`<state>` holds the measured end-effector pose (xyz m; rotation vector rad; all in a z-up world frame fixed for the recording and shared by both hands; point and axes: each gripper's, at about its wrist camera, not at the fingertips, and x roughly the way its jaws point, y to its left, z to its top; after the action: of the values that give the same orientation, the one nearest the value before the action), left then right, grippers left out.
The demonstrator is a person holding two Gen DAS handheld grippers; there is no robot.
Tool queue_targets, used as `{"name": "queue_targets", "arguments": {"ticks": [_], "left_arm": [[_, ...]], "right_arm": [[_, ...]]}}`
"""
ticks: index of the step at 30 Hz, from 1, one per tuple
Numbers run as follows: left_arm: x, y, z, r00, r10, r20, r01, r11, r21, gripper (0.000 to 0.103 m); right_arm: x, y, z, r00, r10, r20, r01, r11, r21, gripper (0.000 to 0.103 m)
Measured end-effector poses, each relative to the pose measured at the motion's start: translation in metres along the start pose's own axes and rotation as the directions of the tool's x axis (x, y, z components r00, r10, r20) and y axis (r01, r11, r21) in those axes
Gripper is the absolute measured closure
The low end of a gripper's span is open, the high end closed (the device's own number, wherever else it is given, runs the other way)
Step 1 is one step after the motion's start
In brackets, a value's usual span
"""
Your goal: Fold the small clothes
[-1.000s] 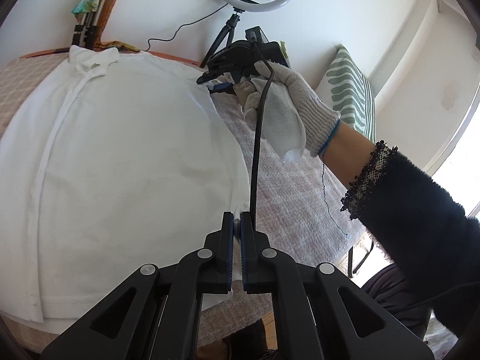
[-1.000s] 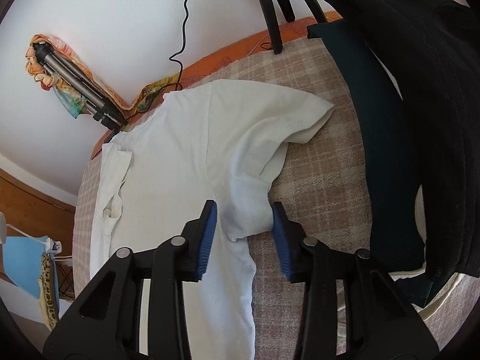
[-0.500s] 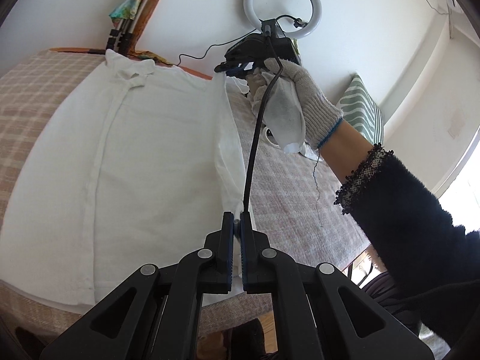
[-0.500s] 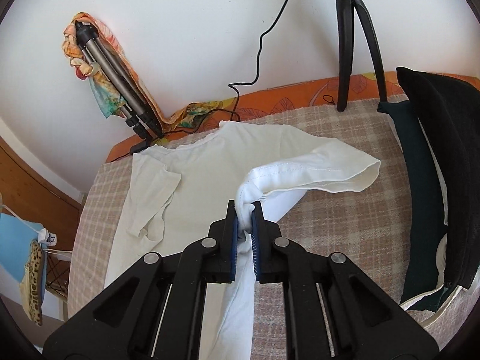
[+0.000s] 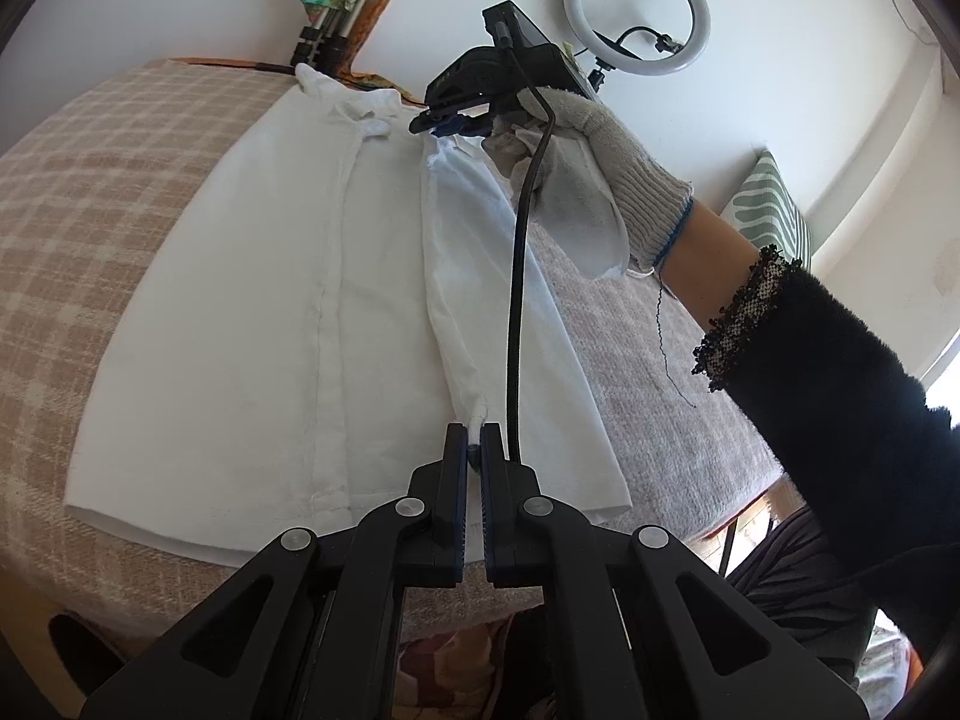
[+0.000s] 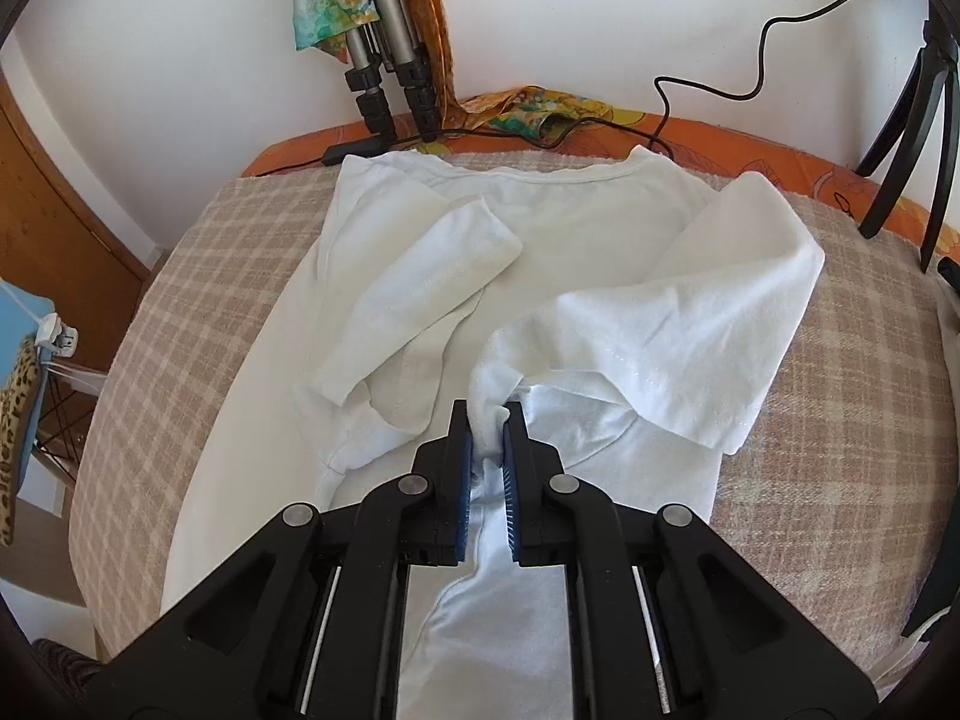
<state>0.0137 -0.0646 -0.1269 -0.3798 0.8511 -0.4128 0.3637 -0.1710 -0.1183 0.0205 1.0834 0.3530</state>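
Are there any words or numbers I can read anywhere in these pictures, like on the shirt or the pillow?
None: no words, numbers or labels can be read in either view.
White shirt: plain, no print or tag showing.
Striped pillow: only green and white stripes.
Ring light: no marking showing.
Both the left gripper and the right gripper are plain black, clamped on the shirt.

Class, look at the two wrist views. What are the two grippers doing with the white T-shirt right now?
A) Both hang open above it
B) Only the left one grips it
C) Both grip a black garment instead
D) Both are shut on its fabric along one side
D: the left gripper pinches the white T-shirt near the hem, and the right gripper is shut on fabric below the sleeve.
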Motion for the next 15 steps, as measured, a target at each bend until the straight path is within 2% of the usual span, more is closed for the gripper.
{"name": "queue_targets", "arguments": {"ticks": [2, 4, 7, 10, 12, 15], "left_arm": [[-0.001, 0.003, 0.001, 0.999, 0.007, -0.034, -0.007, 1.0, 0.001, 0.099], [-0.008, 0.007, 0.004, 0.998, 0.025, -0.052, -0.025, 1.0, 0.002, 0.094], [-0.029, 0.014, 0.016, 0.999, 0.039, -0.028, -0.038, 0.999, 0.032, 0.093], [-0.048, 0.021, 0.043, 0.998, 0.066, 0.017, -0.067, 0.996, 0.06, 0.093], [-0.056, 0.027, 0.067, 0.995, 0.086, 0.048, -0.089, 0.994, 0.069, 0.093], [-0.06, 0.042, 0.101, 0.99, 0.108, 0.086, -0.113, 0.992, 0.054, 0.093]], "right_arm": [[-0.008, -0.003, -0.001, 0.997, 0.074, -0.019, -0.074, 0.997, 0.009, 0.072], [-0.028, -0.007, 0.001, 0.99, 0.144, 0.006, -0.144, 0.99, 0.01, 0.062], [-0.062, -0.026, 0.006, 0.98, 0.172, 0.1, -0.176, 0.984, 0.034, 0.062], [-0.08, -0.064, 0.01, 0.977, 0.122, 0.172, -0.147, 0.979, 0.143, 0.062], [-0.078, -0.087, 0.012, 0.979, 0.087, 0.182, -0.126, 0.968, 0.217, 0.062], [-0.062, -0.114, 0.012, 0.982, 0.09, 0.168, -0.14, 0.937, 0.319, 0.062]]}}
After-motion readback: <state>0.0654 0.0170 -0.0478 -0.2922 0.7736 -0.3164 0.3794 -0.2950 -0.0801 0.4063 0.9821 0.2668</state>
